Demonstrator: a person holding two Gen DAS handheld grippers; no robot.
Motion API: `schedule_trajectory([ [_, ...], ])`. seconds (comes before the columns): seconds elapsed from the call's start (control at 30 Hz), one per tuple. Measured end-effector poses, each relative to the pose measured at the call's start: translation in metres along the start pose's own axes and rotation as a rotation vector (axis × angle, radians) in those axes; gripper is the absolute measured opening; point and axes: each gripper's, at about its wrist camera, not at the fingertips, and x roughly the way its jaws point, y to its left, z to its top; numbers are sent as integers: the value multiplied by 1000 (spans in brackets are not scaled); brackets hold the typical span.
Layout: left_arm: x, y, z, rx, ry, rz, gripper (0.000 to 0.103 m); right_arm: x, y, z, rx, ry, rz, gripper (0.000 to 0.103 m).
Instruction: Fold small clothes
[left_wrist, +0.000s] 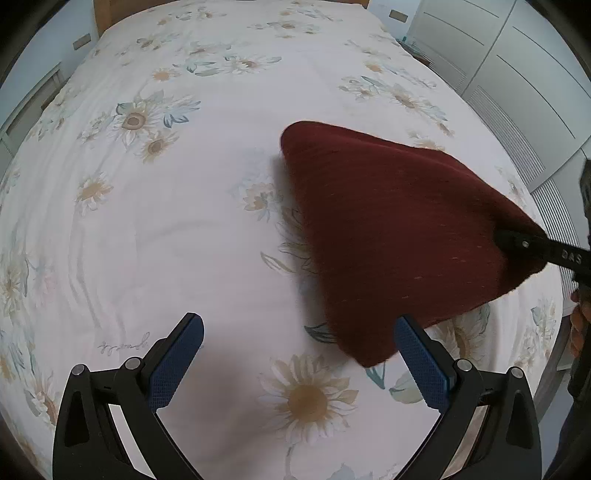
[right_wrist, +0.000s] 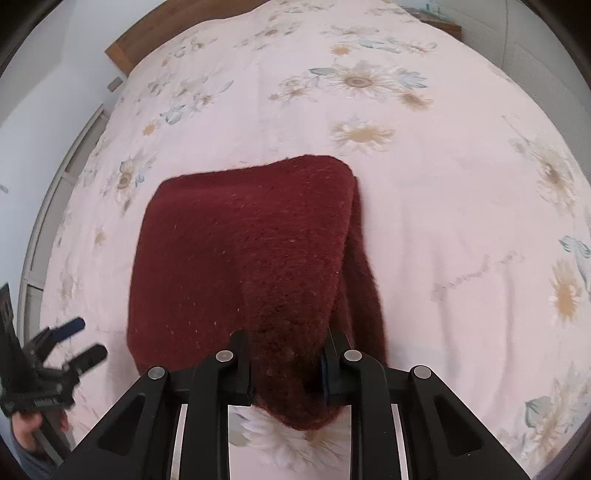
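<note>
The dark red knitted garment (left_wrist: 388, 236) lies on a bed under a pale bedspread (left_wrist: 184, 221) printed with daisies, and one of its corners is lifted off the cloth.

Left to right in the left wrist view: the left gripper (left_wrist: 299, 354) hangs over the bedspread with its two blue-padded fingers (left_wrist: 177, 362) spread wide and nothing between them. The garment's near, hanging corner ends just beside the inner edge of the right-hand finger, not between the pair. Further right, the garment rises to a pinched corner where the black tip of the right gripper (left_wrist: 517, 242) holds it.

In the right wrist view, the left gripper (right_wrist: 79, 341) shows at the far left edge, jaws apart, well clear of the garment (right_wrist: 240, 258). In the middle, the right gripper (right_wrist: 288, 369) has its fingers pressed onto a bunched fold of the knit, which fills the gap between them and hangs slightly below. Beyond the fingertips the garment spreads flat across the bedspread (right_wrist: 461, 221).
</note>
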Motion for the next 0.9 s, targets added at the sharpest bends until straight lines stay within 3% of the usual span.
schedule_trajectory([
  [0.13,6,-6,1,9,9,-4,102,22,-15,-13,21,42,-3,27],
  [0.27,10,-8,2,14,23,-7,102,34,-20,-18,58,52,24,38],
  [0.33,12,-8,3,20,29,2,102,30,-18,-17,38,51,8,48],
  [0.4,14,-7,5,22,36,9,102,24,-12,-13,5,52,-40,65],
  [0.57,14,-4,15,-1,37,1,102,-2,-5,2,-26,-1,-69,80],
  [0.73,16,-6,33,5,35,9,102,-4,3,27,-37,-16,-97,82],
  [0.9,24,-3,51,-32,45,2,102,20,12,43,-39,38,-102,83],
])
